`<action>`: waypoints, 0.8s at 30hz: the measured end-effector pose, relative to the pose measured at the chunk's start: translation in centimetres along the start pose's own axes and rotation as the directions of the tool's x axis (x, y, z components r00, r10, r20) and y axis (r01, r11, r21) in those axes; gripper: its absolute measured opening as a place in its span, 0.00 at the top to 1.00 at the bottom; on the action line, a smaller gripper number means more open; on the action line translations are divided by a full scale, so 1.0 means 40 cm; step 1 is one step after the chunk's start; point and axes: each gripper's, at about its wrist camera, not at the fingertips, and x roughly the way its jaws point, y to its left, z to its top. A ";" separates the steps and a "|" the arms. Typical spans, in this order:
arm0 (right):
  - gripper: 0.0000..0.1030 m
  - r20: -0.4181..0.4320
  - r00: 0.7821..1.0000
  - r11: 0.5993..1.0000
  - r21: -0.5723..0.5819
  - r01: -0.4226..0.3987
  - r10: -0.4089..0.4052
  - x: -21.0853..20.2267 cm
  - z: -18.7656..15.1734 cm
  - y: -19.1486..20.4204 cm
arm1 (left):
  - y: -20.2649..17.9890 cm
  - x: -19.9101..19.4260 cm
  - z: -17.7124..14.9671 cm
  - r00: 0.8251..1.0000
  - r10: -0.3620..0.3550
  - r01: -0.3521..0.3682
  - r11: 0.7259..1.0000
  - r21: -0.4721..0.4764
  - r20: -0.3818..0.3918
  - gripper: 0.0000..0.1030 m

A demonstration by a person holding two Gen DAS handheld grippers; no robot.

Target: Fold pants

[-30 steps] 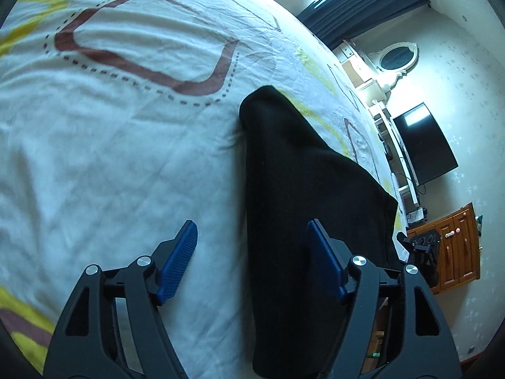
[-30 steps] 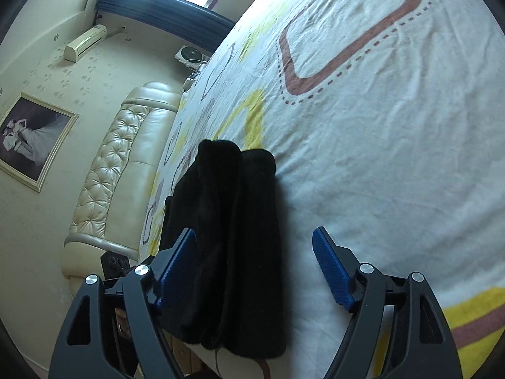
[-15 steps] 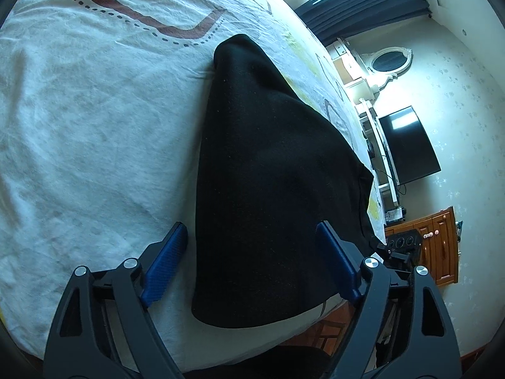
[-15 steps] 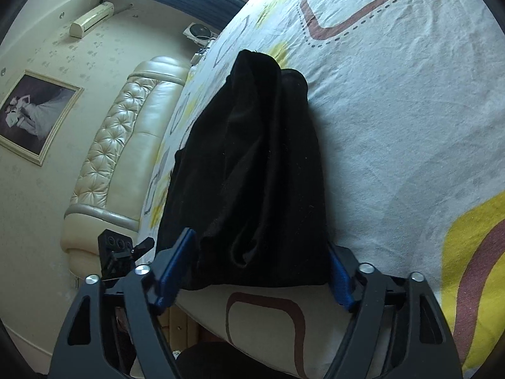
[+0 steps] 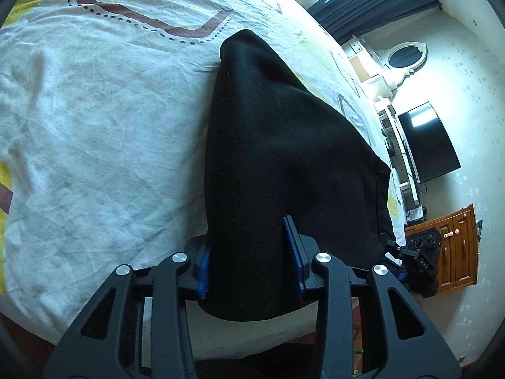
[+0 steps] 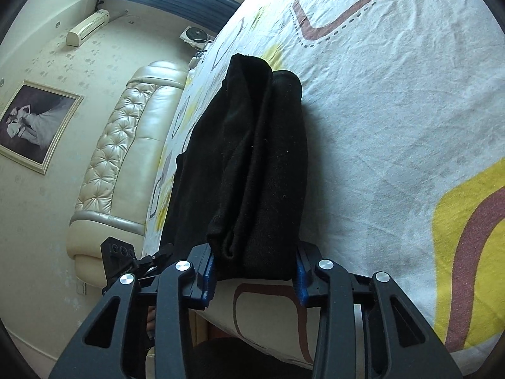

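Observation:
Black folded pants [image 5: 284, 142] lie as a long strip on the patterned white bed sheet [image 5: 94, 126], their near end at the bed's edge. My left gripper [image 5: 247, 252] is closing its jaws on one near corner, and both blue pads press into the cloth. In the right wrist view the pants [image 6: 262, 158] show layered folds. There my right gripper [image 6: 254, 273] is closing too, its pads hugging the other near corner from both sides. Each gripper also shows small in the other's view, the right gripper [image 5: 419, 262] and the left gripper [image 6: 123, 262].
The sheet [image 6: 394, 110] spreads wide beside the pants. A padded cream headboard [image 6: 126, 145] and a framed picture [image 6: 34, 126] stand on one side. On the other are a dark TV [image 5: 426, 145], an oval mirror [image 5: 405, 58] and a wooden cabinet [image 5: 454, 252].
Both grippers slid in over the near end of the pants. Their jaws went from wide open around the cloth to pressed against it.

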 end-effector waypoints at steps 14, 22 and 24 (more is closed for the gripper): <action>0.63 -0.003 1.000 1.000 0.020 -0.018 0.018 -0.009 -0.007 -0.028 | 0.011 0.010 -0.005 0.999 -0.035 0.035 0.999 -0.013 -0.027 0.64; 0.63 -0.003 0.999 0.998 0.035 -0.047 0.047 0.001 -0.002 -0.059 | 0.032 0.031 0.005 0.998 -0.067 0.066 0.998 -0.016 -0.021 0.62; 0.63 -0.003 0.998 0.997 0.040 -0.059 0.059 0.003 -0.001 -0.067 | 0.035 0.036 0.007 0.997 -0.074 0.074 0.997 -0.012 -0.020 0.61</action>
